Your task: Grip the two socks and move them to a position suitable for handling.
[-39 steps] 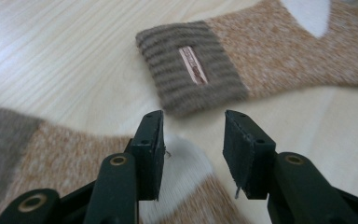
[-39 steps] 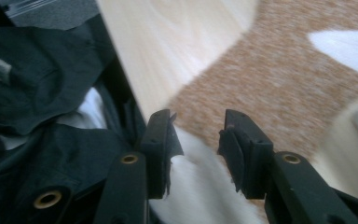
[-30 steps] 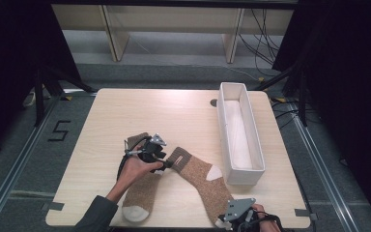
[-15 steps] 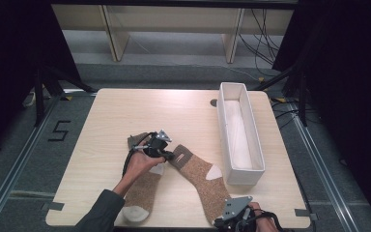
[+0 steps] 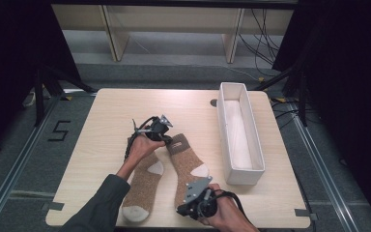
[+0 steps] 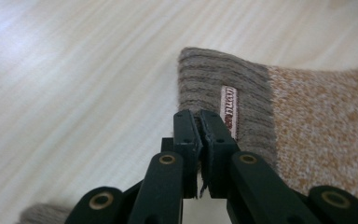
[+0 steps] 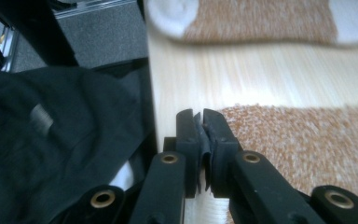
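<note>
While the high view shows the two socks side by side on the bench (image 5: 101, 121), each gripper view shows its hand-held gripper's jaws just closed: left hand-held gripper (image 6: 199, 122) pinching the right sock's (image 5: 186, 166) cuff, right hand-held gripper (image 7: 202, 122) its toe end, near the left sock (image 5: 142, 186).

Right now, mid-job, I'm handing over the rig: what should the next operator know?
Left gripper: jaws have just been closing, now shut on the cuff of the right-hand sock.
Right gripper: jaws shut at that sock's toe end, apparently pinching it.
Left-hand sock lies flat beside it on the table; white bin stands to the right.
Done: one sock gripped at both ends.
Left: probably pairing the socks and binning them.
</note>
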Motion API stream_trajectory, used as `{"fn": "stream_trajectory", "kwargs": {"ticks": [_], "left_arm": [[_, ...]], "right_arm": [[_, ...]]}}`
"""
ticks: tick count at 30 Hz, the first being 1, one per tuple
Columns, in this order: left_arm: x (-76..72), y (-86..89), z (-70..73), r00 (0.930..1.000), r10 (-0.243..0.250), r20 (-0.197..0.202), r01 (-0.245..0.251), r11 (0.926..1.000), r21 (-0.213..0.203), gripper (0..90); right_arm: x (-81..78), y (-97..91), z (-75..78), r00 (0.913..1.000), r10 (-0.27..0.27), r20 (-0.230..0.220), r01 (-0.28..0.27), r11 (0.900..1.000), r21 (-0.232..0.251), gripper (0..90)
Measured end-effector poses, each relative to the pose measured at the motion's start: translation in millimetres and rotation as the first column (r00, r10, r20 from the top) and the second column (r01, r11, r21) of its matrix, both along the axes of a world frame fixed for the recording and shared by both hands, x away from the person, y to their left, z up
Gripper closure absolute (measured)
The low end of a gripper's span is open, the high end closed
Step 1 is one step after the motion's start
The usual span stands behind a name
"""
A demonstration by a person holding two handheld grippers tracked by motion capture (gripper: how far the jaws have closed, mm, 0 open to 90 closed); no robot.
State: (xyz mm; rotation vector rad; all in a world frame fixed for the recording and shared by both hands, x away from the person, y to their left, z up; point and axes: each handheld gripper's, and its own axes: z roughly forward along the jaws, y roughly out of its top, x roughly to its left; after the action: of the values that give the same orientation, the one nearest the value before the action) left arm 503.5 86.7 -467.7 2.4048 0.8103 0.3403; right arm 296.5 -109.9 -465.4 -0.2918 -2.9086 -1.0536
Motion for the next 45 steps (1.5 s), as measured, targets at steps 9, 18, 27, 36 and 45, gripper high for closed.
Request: {"fn": "stream_trajectory", "kwargs": {"ticks": [9, 18, 27, 36, 45], "left_arm": [[17.8, -5.7, -12.7, 0.9994, 0.036, -0.002, -0.036, 0.9992, 0.015, 83.0], [4.0, 11.0, 8.8, 0.9973, 0.07, 0.022, -0.068, 0.9952, -0.07, 58.3], [-60.2, 42.1, 28.5, 0.9992, 0.027, 0.031, -0.024, 0.9946, -0.1, 57.0], [-137.6, 79.4, 21.8, 0.9984, 0.033, 0.046, -0.026, 0.9889, -0.146, 53.9], [-193.0, 105.1, 4.1, 0.9989, 0.04, 0.024, -0.036, 0.9853, -0.167, 52.6]], "right_arm": [[1.6, 37.5, -19.4, 0.9996, 0.014, -0.025, -0.015, 0.9982, -0.058, 78.2], [8.6, 12.9, 1.0, 0.9962, -0.085, -0.016, 0.085, 0.996, 0.027, 71.4], [29.4, -10.7, 1.1, 0.9821, -0.18, 0.056, 0.179, 0.9837, 0.017, 72.6], [38.7, -12.5, 8.6, 0.974, -0.215, 0.073, 0.213, 0.9767, 0.025, 72.4], [55.2, 12.1, 11.1, 0.9748, -0.206, 0.085, 0.208, 0.9782, -0.007, 70.7]]}}
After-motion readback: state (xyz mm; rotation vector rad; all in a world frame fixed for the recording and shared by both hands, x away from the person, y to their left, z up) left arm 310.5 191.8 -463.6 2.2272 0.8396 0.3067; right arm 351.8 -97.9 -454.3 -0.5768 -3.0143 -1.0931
